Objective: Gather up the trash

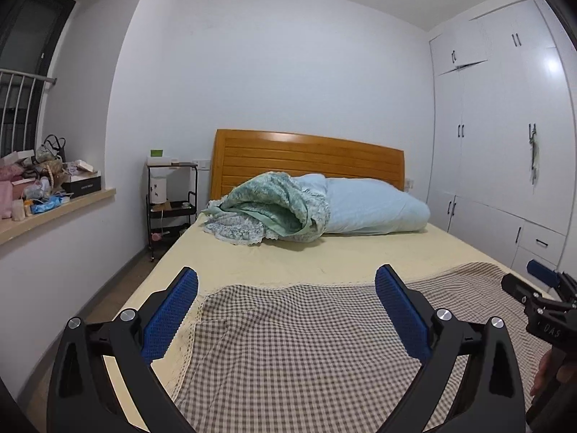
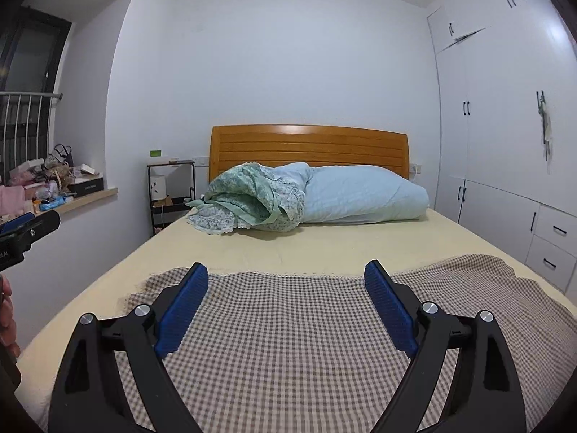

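The left tool (image 1: pixel 286 281) is held with its 2 fingers spread, empty, above a checked cloth (image 1: pixel 306 342) on the bed (image 1: pixel 324 252). The right tool (image 2: pixel 286 276) is likewise spread and empty over the cloth (image 2: pixel 288 342). No trash can be made out on the bed.

Crumpled blue wrapper (image 1: pixel 45 205) lies flat on the far-left windowsill (image 1: pixel 90 196), near edge, beside stacked boxes (image 1: pixel 82 184).

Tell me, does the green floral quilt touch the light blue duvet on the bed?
Touching. In the right wrist view the green floral quilt overlaps the left end of the light blue duvet, with no gap between them.
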Action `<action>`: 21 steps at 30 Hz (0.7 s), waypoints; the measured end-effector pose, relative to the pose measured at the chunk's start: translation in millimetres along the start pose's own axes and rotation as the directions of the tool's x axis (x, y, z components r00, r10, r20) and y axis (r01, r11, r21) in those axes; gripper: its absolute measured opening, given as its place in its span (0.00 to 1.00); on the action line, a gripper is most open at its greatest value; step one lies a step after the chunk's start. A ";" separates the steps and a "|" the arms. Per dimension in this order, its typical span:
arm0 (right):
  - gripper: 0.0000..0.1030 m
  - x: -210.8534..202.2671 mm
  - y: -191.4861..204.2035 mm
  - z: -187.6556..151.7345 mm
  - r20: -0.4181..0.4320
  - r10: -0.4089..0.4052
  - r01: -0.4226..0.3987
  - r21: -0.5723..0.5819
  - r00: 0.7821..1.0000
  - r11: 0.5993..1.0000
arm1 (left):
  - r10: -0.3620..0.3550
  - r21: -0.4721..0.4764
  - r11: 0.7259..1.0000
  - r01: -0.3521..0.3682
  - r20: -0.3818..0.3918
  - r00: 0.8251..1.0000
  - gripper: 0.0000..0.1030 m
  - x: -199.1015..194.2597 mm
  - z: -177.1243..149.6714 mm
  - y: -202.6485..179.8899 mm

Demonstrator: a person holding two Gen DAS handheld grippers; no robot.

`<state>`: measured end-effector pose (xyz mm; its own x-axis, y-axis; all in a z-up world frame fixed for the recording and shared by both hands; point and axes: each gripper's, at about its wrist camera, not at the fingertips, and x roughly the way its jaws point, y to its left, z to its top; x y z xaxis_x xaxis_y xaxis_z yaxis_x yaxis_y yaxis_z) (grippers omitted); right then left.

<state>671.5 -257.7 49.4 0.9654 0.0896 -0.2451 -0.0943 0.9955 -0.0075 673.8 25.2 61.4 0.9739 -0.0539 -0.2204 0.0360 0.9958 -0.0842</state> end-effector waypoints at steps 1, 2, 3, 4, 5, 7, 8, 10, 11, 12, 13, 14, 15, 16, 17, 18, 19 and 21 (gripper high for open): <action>0.82 -14.0 1.9 -1.0 -0.005 -0.004 0.004 0.002 1.000 1.000 | -0.001 -0.003 1.000 0.001 0.003 1.000 0.93 -12.3 0.3 0.0; 0.82 -29.6 4.0 -2.1 -0.008 -0.003 0.003 0.005 1.000 1.000 | -0.003 -0.011 1.000 0.003 0.007 1.000 0.93 -25.8 0.5 0.1; 0.82 -43.1 6.4 -3.1 -0.011 -0.003 0.003 0.005 1.000 1.000 | -0.010 -0.021 1.000 0.010 0.010 1.000 0.93 -41.9 0.0 0.4; 0.82 -51.9 8.5 -4.5 -0.017 -0.009 0.009 0.006 1.000 1.000 | -0.021 -0.024 1.000 0.021 0.003 1.000 0.93 -57.6 -0.6 0.0; 0.82 -65.0 10.8 -6.8 -0.031 -0.015 0.015 0.009 0.999 1.000 | -0.027 -0.018 0.999 0.027 -0.005 1.000 0.93 -69.1 -1.4 -1.0; 0.82 -82.7 15.2 -13.1 -0.059 -0.014 0.015 0.010 0.998 1.000 | -0.039 0.003 0.999 0.039 -0.009 0.999 0.93 -98.1 -4.4 -1.9; 0.82 -91.6 17.5 -15.6 -0.069 -0.018 0.018 0.005 0.997 1.000 | -0.034 0.011 0.999 0.034 -0.005 0.999 0.93 -109.7 -5.8 -1.9; 0.82 -115.7 22.5 -20.3 -0.068 -0.028 0.027 -0.007 0.997 1.000 | -0.028 0.022 0.999 0.028 -0.001 1.000 0.93 -138.6 -10.4 0.9; 0.82 -124.5 24.2 -22.4 -0.066 -0.028 0.028 -0.009 0.997 1.000 | -0.028 0.020 0.999 0.028 0.000 1.000 0.93 -150.4 -12.3 2.6; 0.82 -140.5 26.7 -24.4 -0.062 -0.035 0.034 -0.011 0.997 0.999 | -0.027 0.015 1.000 0.027 0.001 1.000 0.93 -164.6 -14.9 4.2; 0.82 -149.5 28.0 -26.2 -0.061 -0.037 0.036 -0.010 0.997 0.999 | -0.028 0.010 1.000 0.028 -0.001 1.000 0.93 -179.8 -17.7 6.0; 0.82 -159.1 29.0 -27.8 -0.061 -0.036 0.036 -0.008 0.997 0.999 | -0.033 0.007 0.999 0.033 -0.004 0.999 0.93 -192.2 -20.0 7.2; 0.82 -175.3 30.7 -30.3 -0.062 -0.040 0.040 0.000 0.997 0.999 | -0.043 0.007 0.999 0.043 -0.011 0.999 0.93 -206.7 -23.0 7.7; 0.82 -184.1 31.5 -32.5 -0.066 -0.045 0.046 0.006 0.997 0.999 | -0.049 0.009 0.999 0.049 -0.023 0.999 0.93 -221.1 -26.6 7.7; 0.82 -194.2 32.8 -34.6 -0.069 -0.047 0.048 0.011 0.996 0.999 | -0.052 0.014 0.999 0.053 -0.030 0.998 0.93 -235.3 -30.7 7.4; 0.82 -209.5 34.8 -37.7 -0.068 -0.044 0.046 0.016 0.997 0.999 | -0.053 0.019 0.998 0.053 -0.031 0.998 0.93 -242.8 -33.0 7.4; 0.82 -217.9 35.1 -40.2 -0.065 -0.045 0.046 0.020 0.997 0.999 | -0.053 0.026 0.998 0.053 -0.027 0.998 0.93 -257.5 -37.3 6.6; 0.82 -234.2 36.8 -44.3 -0.068 -0.041 0.043 0.029 0.997 0.999 | -0.055 0.033 0.998 0.056 -0.020 0.998 0.93 -280.1 -43.6 5.8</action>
<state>431.2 -243.4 63.5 0.9496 0.0466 -0.3098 -0.0456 0.9989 0.0104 391.5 42.7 80.2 0.9658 -0.1101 -0.2346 0.0976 0.9932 -0.0642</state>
